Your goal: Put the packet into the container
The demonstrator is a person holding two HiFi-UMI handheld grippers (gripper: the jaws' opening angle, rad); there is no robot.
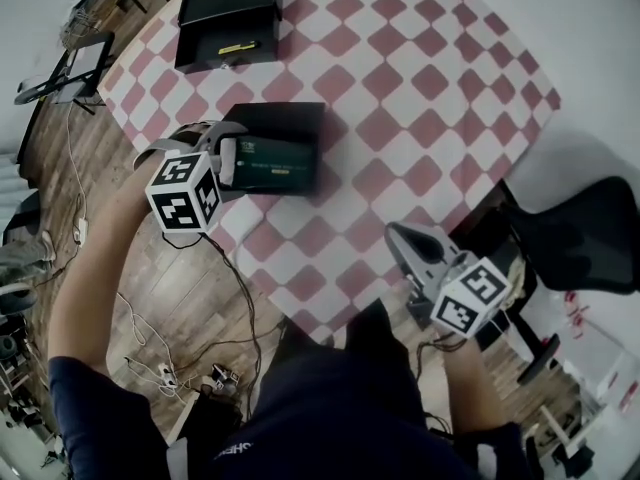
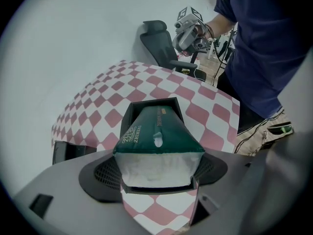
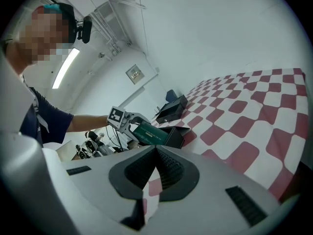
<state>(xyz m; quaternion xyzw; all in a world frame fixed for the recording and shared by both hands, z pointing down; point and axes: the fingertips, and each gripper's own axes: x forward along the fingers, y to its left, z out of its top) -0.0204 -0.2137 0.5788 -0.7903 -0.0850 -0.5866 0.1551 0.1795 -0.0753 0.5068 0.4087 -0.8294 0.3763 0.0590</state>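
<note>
Left claw (image 1: 228, 160) is clamped on the green packet (image 1: 276, 164), tilted over the open black container (image 1: 290, 118). Tip its far end inside before letting go. Right claw (image 1: 402, 240) is closed on nothing.

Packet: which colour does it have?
Packet is dark green with a white end; clearest in left gripper view.

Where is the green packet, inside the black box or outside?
Partly in: the left gripper clamps the packet by its near end; its far end dips into the open black box.
</note>
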